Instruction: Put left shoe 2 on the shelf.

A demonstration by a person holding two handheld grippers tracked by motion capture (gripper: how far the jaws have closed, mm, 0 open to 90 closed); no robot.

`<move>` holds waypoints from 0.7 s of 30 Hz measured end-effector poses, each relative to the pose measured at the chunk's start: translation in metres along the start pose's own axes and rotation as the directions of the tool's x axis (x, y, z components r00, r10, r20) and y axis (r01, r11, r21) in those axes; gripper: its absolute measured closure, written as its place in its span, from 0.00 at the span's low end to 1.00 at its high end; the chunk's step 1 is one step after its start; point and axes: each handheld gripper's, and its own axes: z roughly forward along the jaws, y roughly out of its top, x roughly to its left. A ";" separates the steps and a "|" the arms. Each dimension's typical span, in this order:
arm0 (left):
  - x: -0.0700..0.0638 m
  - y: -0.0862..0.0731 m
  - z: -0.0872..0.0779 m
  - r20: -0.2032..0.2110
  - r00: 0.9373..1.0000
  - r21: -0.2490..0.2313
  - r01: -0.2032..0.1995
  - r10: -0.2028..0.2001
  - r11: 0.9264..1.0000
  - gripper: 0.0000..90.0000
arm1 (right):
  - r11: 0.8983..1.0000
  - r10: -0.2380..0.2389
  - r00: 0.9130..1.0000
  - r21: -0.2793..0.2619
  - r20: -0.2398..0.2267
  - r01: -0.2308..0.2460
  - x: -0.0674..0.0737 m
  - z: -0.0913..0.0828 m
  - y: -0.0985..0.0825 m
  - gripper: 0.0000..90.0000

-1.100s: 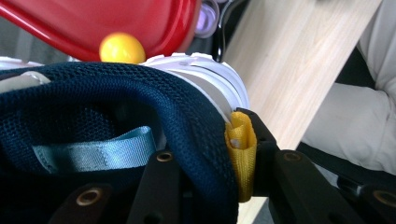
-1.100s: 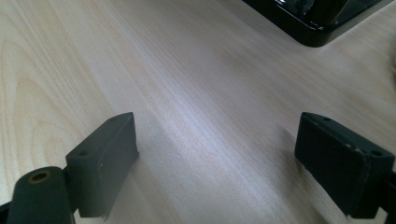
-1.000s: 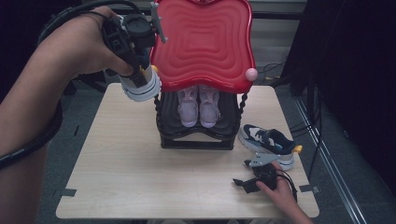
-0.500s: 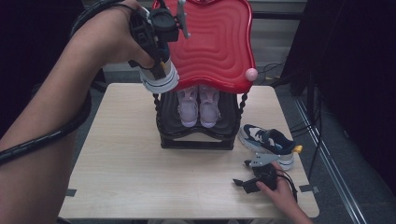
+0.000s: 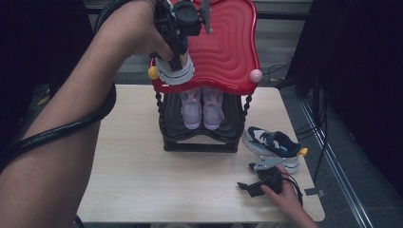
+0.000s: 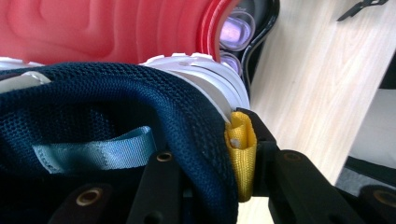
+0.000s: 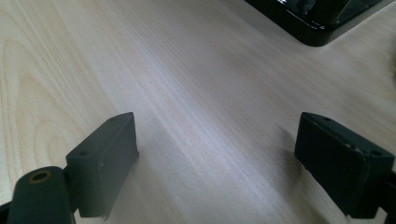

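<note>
Navy mesh sneaker (image 6: 116, 135) pinched at its heel by left gripper (image 5: 178, 47) jaws, over red rack top (image 5: 223, 47) at 12 o'clock. Right gripper (image 5: 259, 183) jaws spread, resting on bench (image 5: 142, 180) at 5 o'clock beside matching sneaker (image 5: 272, 145).

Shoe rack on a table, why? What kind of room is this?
Probably a test or recording room, not a home. A small red-topped shoe rack stands on a plain wooden table, cables run along the floor, and dark curtains hang around.
</note>
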 end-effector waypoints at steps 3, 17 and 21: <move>0.002 0.006 0.003 -0.023 0.999 0.008 -0.024 0.024 1.000 0.80 | 1.000 0.000 1.000 0.000 0.000 0.000 0.000 0.000 0.000 0.14; 0.013 0.031 0.027 -0.068 0.991 0.033 -0.116 0.118 0.993 0.80 | 1.000 0.000 1.000 0.000 0.000 0.000 0.000 0.000 0.000 0.14; 0.015 0.034 0.030 -0.070 0.989 0.032 -0.125 0.127 0.992 0.80 | 1.000 0.000 1.000 -0.001 -0.001 0.000 0.000 0.000 0.000 0.14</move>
